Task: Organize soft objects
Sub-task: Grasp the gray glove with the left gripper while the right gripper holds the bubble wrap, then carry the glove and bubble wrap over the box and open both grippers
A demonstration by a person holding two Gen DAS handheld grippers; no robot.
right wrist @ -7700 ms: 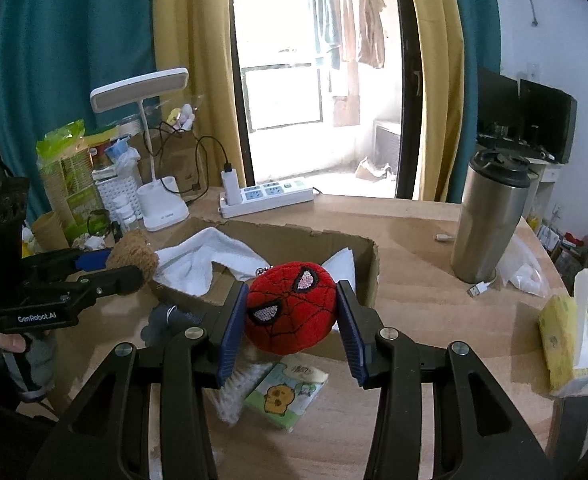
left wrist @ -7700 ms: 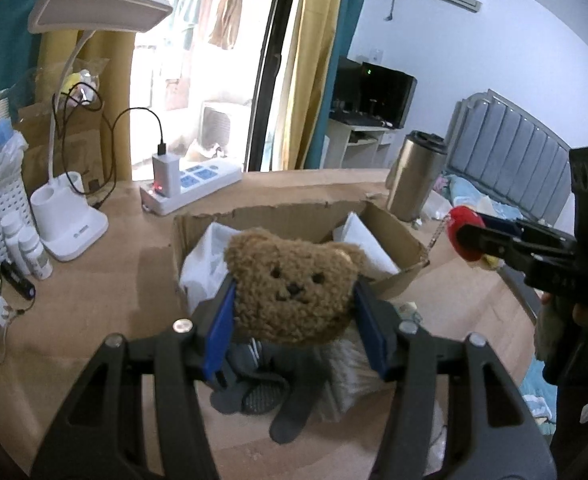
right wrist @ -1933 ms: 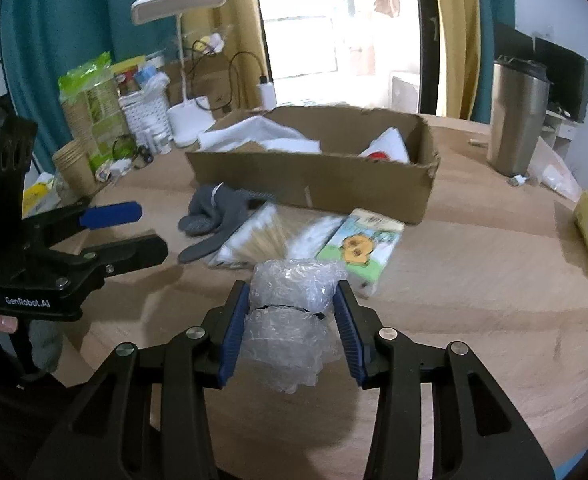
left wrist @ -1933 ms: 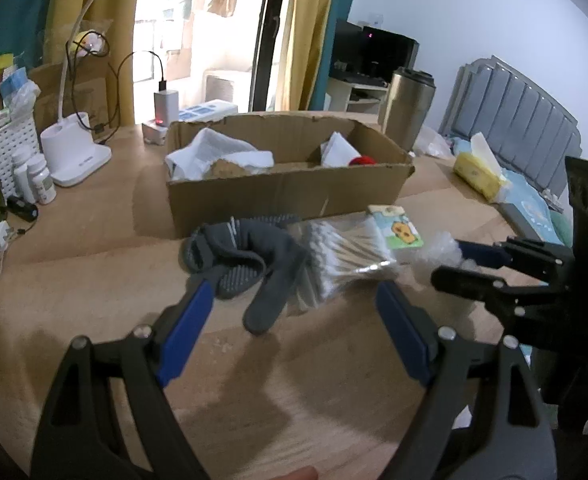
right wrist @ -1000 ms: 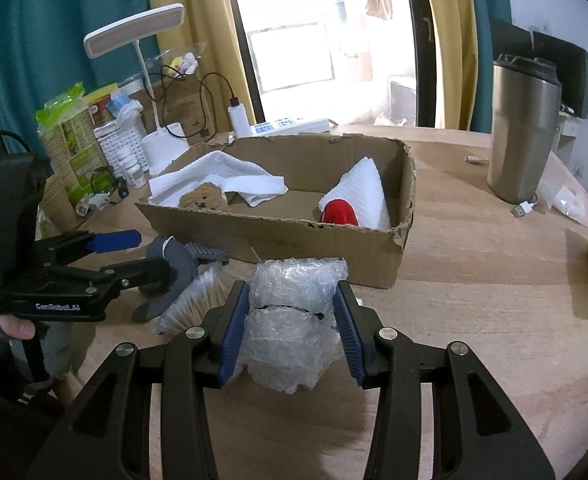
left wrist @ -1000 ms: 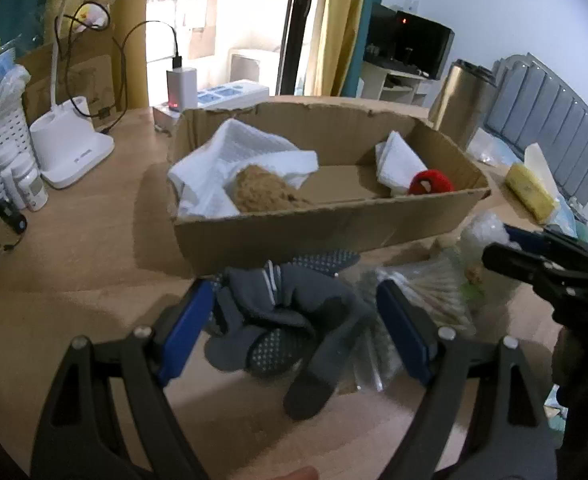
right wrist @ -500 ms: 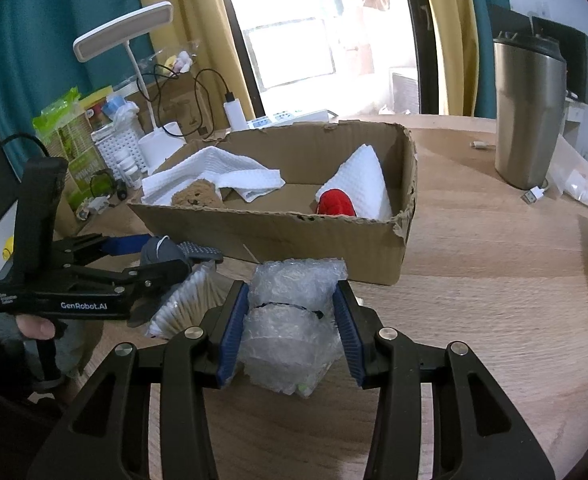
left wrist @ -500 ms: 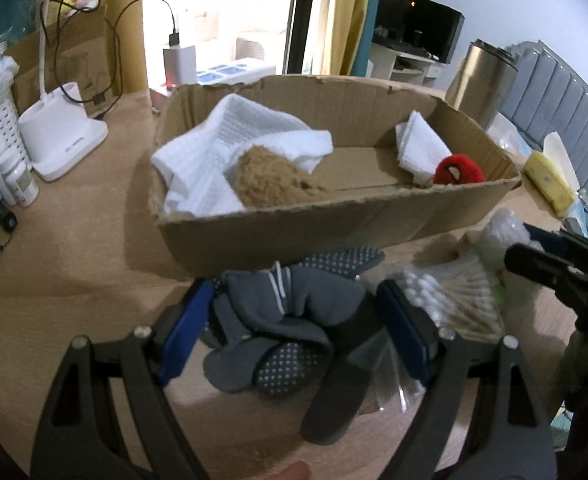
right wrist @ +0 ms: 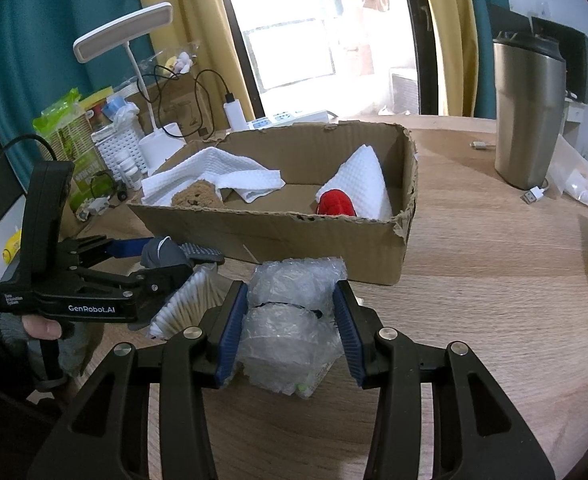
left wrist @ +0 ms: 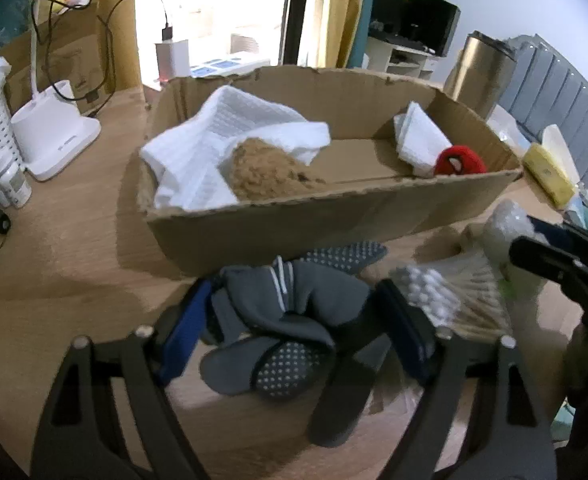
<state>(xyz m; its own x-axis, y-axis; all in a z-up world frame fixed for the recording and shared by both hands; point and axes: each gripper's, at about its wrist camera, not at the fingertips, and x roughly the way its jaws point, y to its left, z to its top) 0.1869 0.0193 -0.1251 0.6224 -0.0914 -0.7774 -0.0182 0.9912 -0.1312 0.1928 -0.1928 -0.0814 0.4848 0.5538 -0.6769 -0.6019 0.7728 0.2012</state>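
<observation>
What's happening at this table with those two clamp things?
A person is sorting soft items into a cardboard box. The right gripper grips a wad of bubble wrap. The left gripper closes around grey socks on the table. A brown bear and red plush lie in the box.

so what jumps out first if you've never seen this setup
The cardboard box mid-table draws the eye, with white towels, a brown teddy bear at its left end and a red Spider-Man plush at its right. In front of it, the right gripper is shut on a bubble wrap wad, while the left gripper has its jaws around grey socks.
</observation>
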